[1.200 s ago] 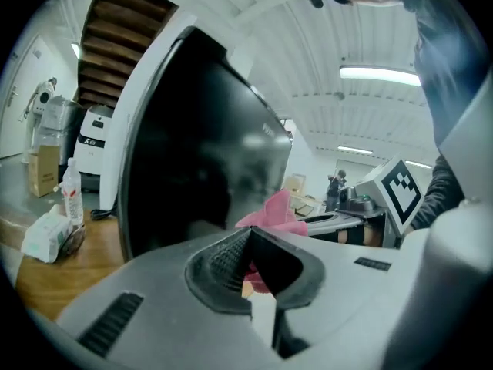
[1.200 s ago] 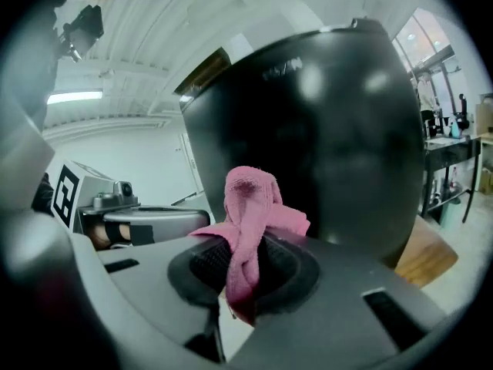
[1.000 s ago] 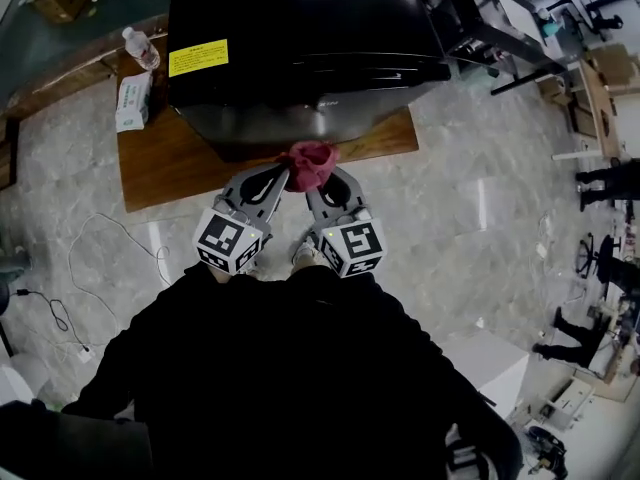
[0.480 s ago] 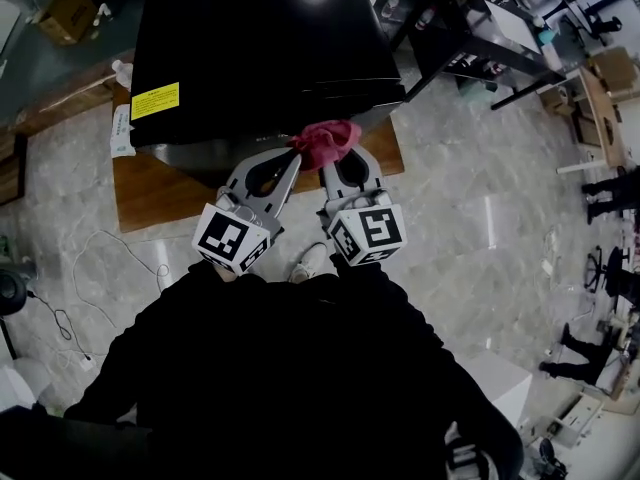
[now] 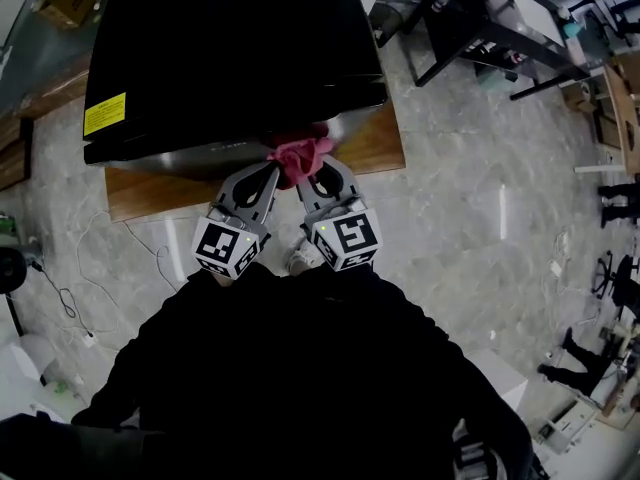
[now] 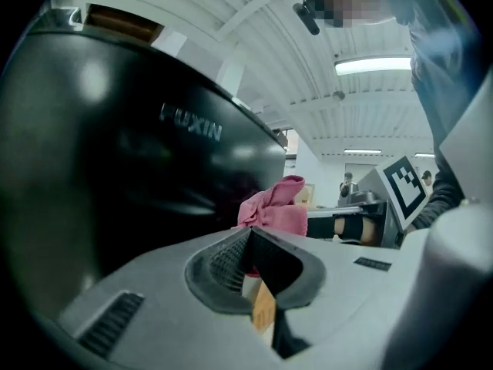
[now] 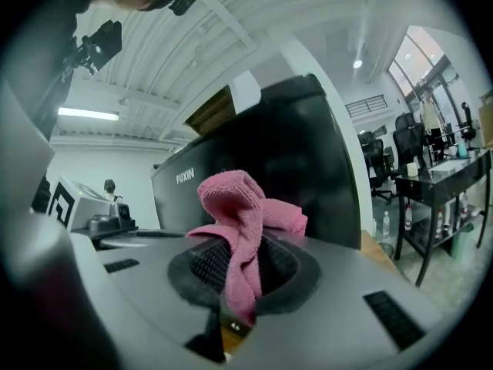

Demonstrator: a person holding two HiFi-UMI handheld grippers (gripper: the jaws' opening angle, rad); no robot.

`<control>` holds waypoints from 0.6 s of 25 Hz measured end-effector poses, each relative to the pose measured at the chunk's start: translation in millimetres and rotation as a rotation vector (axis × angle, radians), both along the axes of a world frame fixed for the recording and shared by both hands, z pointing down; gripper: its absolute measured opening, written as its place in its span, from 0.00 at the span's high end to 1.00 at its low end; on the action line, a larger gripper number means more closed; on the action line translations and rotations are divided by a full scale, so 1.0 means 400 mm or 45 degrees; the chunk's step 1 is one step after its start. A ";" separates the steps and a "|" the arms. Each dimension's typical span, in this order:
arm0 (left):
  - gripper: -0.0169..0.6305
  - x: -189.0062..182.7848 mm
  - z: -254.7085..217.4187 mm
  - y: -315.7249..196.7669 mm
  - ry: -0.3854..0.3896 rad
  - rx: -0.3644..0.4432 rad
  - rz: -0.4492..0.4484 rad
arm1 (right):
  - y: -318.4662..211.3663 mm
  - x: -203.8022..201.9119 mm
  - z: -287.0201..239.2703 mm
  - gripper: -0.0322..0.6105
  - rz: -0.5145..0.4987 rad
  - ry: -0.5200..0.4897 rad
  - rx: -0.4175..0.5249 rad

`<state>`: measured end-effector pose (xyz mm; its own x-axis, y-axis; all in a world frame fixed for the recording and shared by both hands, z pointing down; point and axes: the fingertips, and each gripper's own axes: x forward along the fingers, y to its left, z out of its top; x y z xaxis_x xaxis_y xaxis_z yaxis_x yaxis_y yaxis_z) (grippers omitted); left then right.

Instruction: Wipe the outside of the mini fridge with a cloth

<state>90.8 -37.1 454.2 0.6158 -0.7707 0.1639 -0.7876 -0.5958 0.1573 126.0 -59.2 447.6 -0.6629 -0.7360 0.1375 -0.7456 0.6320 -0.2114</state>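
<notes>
Between the jaws of my right claw [image 7: 239,268] I am pinching the pink cloth [image 7: 245,206]. The jaws are clenching its lower fold while the rest is bunching up and over their tips. At 9 o'clock from it, almost alongside, my left claw [image 6: 248,233] is closing its tips together at the same cloth, and it looks to be nipping an edge of it, with the bulk of the cloth sticking out beyond.

From both claws the cloth is pointing toward 12 o'clock, straight at the mini fridge [image 5: 230,48]. In the head view the bundle is sitting at the fridge's upper front edge. I am judging it to be touching the door or just short of it, and I cannot tell which.

That front edge is running from 9 o'clock to 3 o'clock across me. The cloth is meeting it nearer the 3 o'clock corner, so most of the door is lying toward 9 o'clock.

I am reading the coming stroke as a sideways sweep along that edge. The right claw is doing the real holding and the left one is steadying.

Below, the wooden worktop [image 5: 372,148] is carrying the fridge and is showing past its 3 o'clock corner.
</notes>
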 end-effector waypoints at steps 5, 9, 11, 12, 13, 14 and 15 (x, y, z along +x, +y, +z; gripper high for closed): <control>0.97 0.037 0.200 -0.022 -0.091 -0.173 -0.034 | -0.019 0.020 0.228 0.86 -0.083 0.055 -0.204; 0.97 0.039 0.404 -0.040 -0.177 -0.339 -0.070 | -0.029 0.030 0.423 0.86 -0.114 0.113 -0.370; 0.97 0.035 0.485 -0.046 -0.209 -0.403 -0.088 | -0.033 0.030 0.505 0.86 -0.130 0.144 -0.424; 0.97 0.035 0.519 -0.049 -0.227 -0.425 -0.094 | -0.034 0.030 0.539 0.86 -0.139 0.156 -0.445; 0.97 0.035 0.549 -0.053 -0.242 -0.442 -0.103 | -0.035 0.030 0.570 0.86 -0.145 0.161 -0.470; 0.97 0.034 0.579 -0.058 -0.253 -0.460 -0.116 | -0.036 0.030 0.599 0.86 -0.148 0.163 -0.499; 0.97 0.033 0.606 -0.063 -0.257 -0.479 -0.133 | -0.038 0.032 0.625 0.86 -0.150 0.168 -0.526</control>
<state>104.1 -62.3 696.7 0.4647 -0.6906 0.5541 -0.8777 -0.4421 0.1851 138.7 -74.4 697.5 -0.6961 -0.5222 0.4926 -0.7110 0.5968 -0.3720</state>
